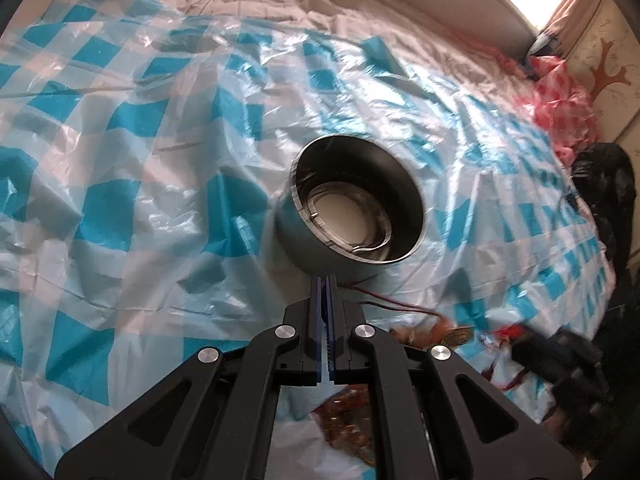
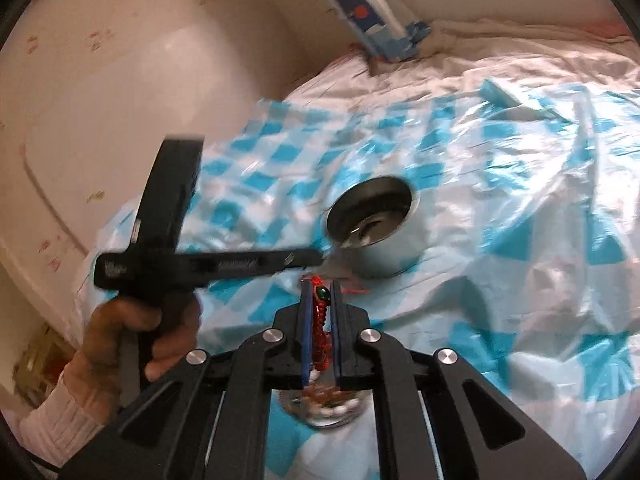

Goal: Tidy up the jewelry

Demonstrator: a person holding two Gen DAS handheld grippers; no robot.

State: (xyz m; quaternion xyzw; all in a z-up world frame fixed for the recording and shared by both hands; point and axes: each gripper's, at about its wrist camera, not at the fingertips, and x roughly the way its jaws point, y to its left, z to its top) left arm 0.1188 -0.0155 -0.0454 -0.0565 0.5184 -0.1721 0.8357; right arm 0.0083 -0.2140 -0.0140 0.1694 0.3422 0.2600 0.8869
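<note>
My right gripper [image 2: 320, 294] is shut on a red braided bracelet [image 2: 320, 320] with a green bead, which runs lengthwise between the fingers. Just ahead, a round metal bowl [image 2: 374, 220] stands on the blue-and-white checked plastic sheet [image 2: 500, 208]; silver bangles lie in it [image 1: 352, 216]. A hand [image 2: 132, 332] holds my left gripper [image 2: 316, 256], which reaches in from the left toward the bowl's near side. In the left wrist view this gripper [image 1: 325, 280] is shut with nothing between its pads, its tip at the bowl's [image 1: 356, 204] near wall.
A glass jar of white beads [image 2: 332, 408] sits under my right gripper. A thin red cord [image 1: 392, 302] and feathered pieces [image 1: 432, 334] lie right of the left gripper. A pink checked bag [image 1: 560, 100] and a dark bundle [image 1: 604, 184] are at the far right.
</note>
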